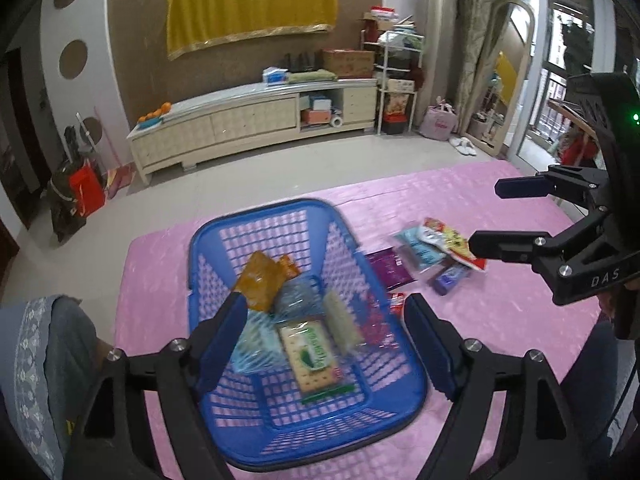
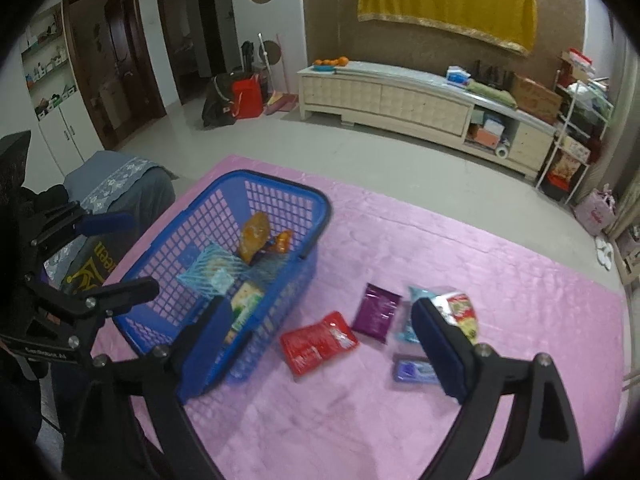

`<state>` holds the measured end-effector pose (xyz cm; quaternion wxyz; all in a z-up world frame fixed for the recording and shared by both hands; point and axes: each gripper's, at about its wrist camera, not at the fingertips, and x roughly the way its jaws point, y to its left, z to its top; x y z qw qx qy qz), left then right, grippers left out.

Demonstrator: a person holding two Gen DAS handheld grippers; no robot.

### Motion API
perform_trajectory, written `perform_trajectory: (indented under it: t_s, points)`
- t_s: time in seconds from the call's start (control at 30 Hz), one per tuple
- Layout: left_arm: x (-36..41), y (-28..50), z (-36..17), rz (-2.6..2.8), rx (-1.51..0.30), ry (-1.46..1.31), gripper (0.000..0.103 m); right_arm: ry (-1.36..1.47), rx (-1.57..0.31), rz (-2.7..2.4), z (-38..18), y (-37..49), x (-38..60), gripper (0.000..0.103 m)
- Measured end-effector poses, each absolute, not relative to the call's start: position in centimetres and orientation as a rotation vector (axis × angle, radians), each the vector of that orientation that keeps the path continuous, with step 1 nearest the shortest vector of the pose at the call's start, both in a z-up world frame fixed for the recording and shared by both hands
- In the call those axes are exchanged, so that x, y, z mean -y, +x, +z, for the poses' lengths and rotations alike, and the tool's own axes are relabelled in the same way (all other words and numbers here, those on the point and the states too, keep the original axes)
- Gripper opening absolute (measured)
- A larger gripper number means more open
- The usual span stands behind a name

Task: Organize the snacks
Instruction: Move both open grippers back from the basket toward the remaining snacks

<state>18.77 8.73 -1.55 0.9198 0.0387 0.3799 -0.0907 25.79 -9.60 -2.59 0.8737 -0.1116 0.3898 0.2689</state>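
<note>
Fingers spread over basket

Long cream TV cabinet against brown back wall, landmark. Yellow cloth hung on wall above cabinet. Oranges on blue plate at cabinet's left end; cardboard box on top near right end. White wire rack just right of cabinet, standing mirror further right. Red bag on floor left of cabinet, beside dark bag, possibly luggage. Pink bag near rack foot.
</note>
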Motion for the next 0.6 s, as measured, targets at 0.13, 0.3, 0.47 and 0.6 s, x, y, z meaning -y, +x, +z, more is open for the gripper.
perform_trajectory:
  t_s: [0.13, 0.3, 0.47, 0.6]
  points:
    - [-6.3, 18.5, -0.7, -0.207, -0.763, 0.104, 0.083, -0.214, -0.803, 0.524, -1.9, 25.0, 12.4, 0.095]
    - [-3.2, 18.6, -0.6, -0.243, -0.763, 0.127, 0.083, -0.202, -0.796, 0.5, -1.8, 24.7, 15.4, 0.095]
    - [-0.3, 19.3, -1.2, -0.271, -0.774, 0.143, 0.083, -0.181, -0.807, 0.489, -2.5, 25.1, 18.1, 0.095]
    - [1.9, 20.0, -2.0, -0.281, -0.782, 0.137, 0.083, -0.174, -0.822, 0.478, -3.6, 26.0, 20.2, 0.095]
